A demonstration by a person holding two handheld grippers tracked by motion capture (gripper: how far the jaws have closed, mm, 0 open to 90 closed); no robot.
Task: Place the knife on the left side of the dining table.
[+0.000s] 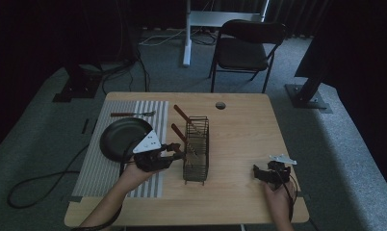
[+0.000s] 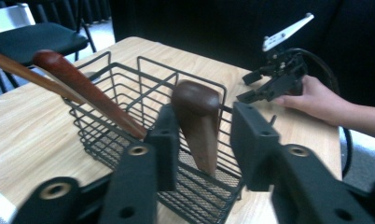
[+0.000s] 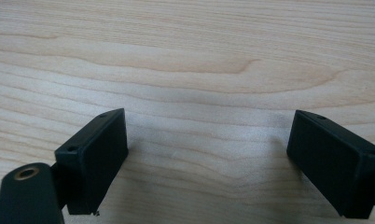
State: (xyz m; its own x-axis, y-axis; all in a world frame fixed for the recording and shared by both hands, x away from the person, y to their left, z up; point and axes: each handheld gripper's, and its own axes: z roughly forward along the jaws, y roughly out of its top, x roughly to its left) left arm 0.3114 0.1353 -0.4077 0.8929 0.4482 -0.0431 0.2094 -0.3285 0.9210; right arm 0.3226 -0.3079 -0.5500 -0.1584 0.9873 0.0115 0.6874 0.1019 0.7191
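Wooden handle (image 2: 197, 122) upright in wire basket (image 2: 129, 100).

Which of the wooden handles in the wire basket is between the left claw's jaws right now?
The short, thick dark-brown handle nearest the left claw. It stands between the open jaws, while the two longer reddish handles lean away toward the basket's far end.

Dim, underexposed overhead; brighter, slightly blurred close-ups

1 wire basket (image 1: 197, 150), 3 wooden-handled utensils (image 1: 183, 115), 1 pan (image 1: 122, 137), 1 fork (image 1: 132, 114), 1 chair (image 1: 245, 49)
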